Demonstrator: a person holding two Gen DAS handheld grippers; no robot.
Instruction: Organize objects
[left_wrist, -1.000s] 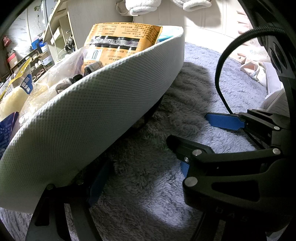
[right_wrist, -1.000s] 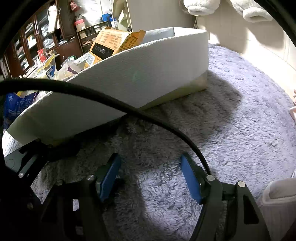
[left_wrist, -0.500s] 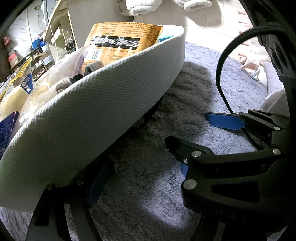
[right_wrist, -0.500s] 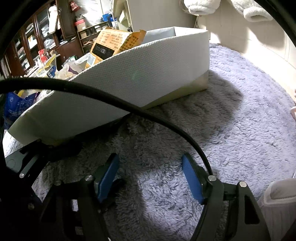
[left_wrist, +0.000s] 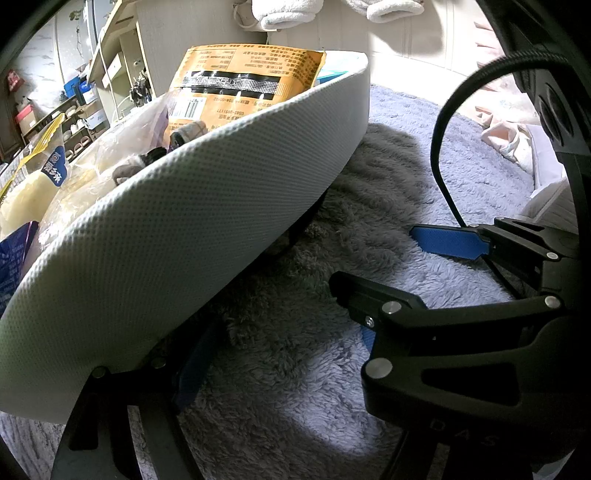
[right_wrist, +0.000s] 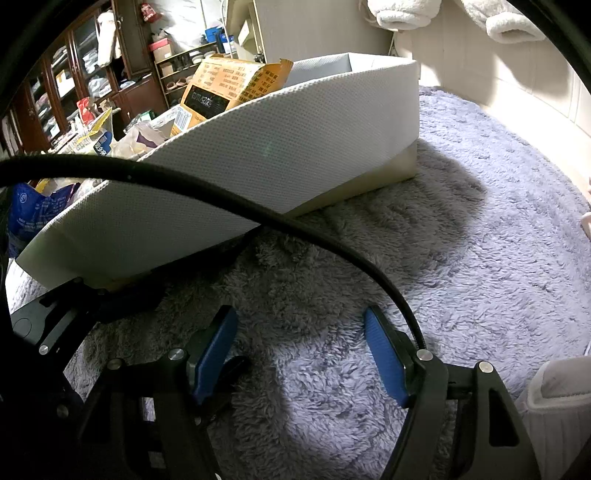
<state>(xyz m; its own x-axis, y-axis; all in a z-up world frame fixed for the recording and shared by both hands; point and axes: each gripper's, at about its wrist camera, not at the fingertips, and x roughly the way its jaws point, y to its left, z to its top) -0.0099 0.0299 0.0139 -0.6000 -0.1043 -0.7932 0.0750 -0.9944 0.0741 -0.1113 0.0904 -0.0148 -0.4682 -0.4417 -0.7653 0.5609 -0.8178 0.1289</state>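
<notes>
A white textured storage box stands on a grey fluffy rug and holds an orange snack bag, clear plastic bags and small dark items. It also shows in the right wrist view, with the orange bag sticking up. My left gripper is open and empty, low over the rug beside the box's near wall. My right gripper is open and empty over the rug, right of the left gripper, whose black frame shows at the lower left.
A black cable loops across the right wrist view. Shelves and cabinets with clutter stand behind the box. A blue packet and a yellow-white bag lie left of the box. Pale fabric sits at the right.
Almost nothing: both views shift very slightly. The box and both open grippers keep their places.
</notes>
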